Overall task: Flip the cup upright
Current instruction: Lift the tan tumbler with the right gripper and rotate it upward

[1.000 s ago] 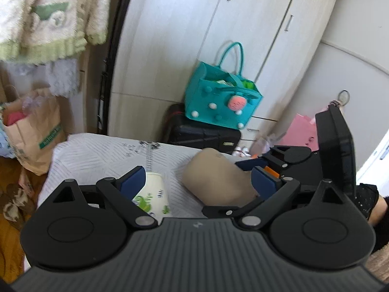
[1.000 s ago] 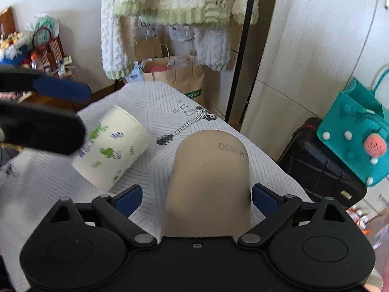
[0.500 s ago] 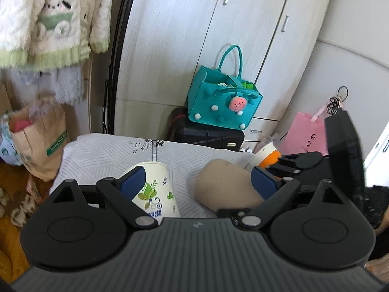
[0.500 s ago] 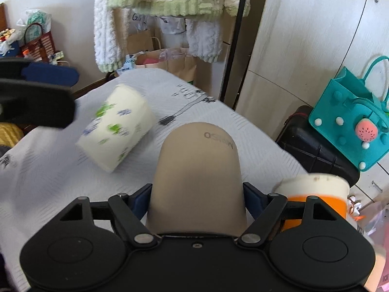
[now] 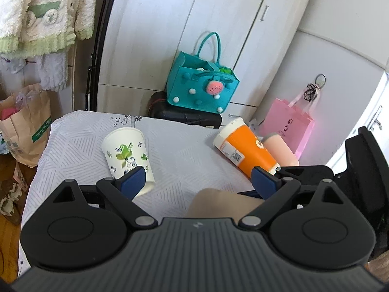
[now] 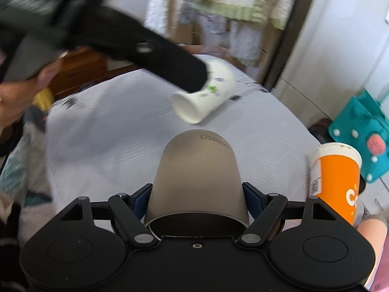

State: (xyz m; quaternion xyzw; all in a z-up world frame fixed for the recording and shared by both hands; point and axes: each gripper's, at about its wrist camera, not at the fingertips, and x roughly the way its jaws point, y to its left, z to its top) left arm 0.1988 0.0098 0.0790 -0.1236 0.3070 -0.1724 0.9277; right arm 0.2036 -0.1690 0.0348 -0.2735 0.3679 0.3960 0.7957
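Between the right gripper (image 6: 197, 194) fingers sits a pinched beige cup (image 6: 197, 177) (left gripper (image 5: 198, 180) spread).

The tan cup (image 6: 197, 177) near the right wrist camera carries the brand word MINISO around its closed far end (the letters stand upside down from this view). On the orange cup (image 6: 336, 182) at the right, a white letter C with perhaps an o after it shows at the frame edge. In the left wrist view the paper bag (image 5: 26, 126) at far left has a green band with white lettering, possibly "hotwind"; it is too small to be sure.
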